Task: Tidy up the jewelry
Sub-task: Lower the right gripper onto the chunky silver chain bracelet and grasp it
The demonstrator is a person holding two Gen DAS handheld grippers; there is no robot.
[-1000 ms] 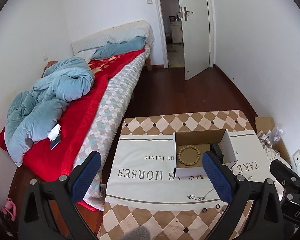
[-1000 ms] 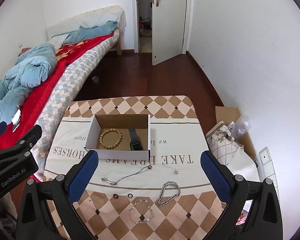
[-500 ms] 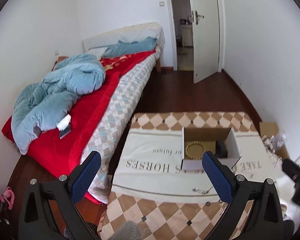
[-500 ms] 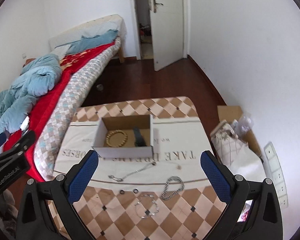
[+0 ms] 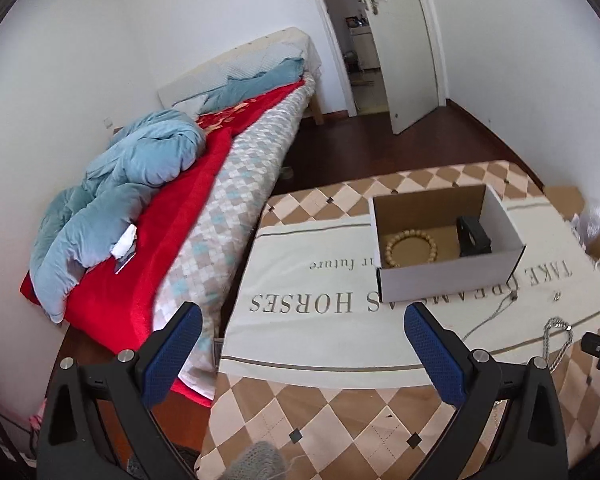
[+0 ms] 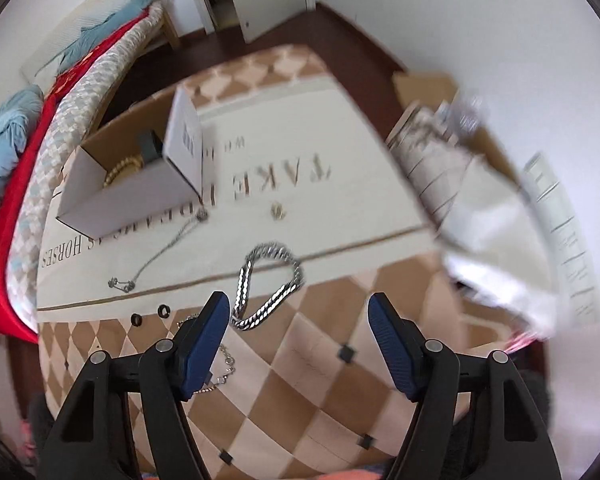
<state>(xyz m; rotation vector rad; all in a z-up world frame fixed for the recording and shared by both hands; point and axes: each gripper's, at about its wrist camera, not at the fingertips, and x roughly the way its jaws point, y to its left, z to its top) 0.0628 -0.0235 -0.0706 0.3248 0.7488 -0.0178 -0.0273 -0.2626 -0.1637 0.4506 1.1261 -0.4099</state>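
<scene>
Spreading my right gripper (image 6: 298, 322) wide, I hold its blue fingers (image 6: 204, 336) apart with nothing between them, tipped down toward the table so the jaws can straddle a chain. Just above the gap, in the middle of the right wrist frame, lies the thick silver chain (image 6: 270, 282), folded in a loop across the edge of the cream runner (image 6: 340, 200); I judge it to be my next pick, since it sits nearest the open jaws. Partly hidden behind my left-hand finger is a thinner bracelet (image 6: 224, 364), and left of it two small dark rings (image 6: 150, 315). Further up, a fine necklace (image 6: 160, 252) trails toward the cardboard box (image 6: 120, 200) in the upper left, with a tiny earring (image 6: 277, 211) near the printed lettering.

My left gripper (image 5: 300, 352) is also open and empty, held off the near left edge of the table (image 5: 320, 420), out of the way. From its view the box sits at centre right, open side up, so pieces can simply be dropped in; a wooden bead bracelet (image 5: 410, 248) and a black object (image 5: 474, 236) already lie inside. The right view is blurred, so finer detail is uncertain.
</scene>
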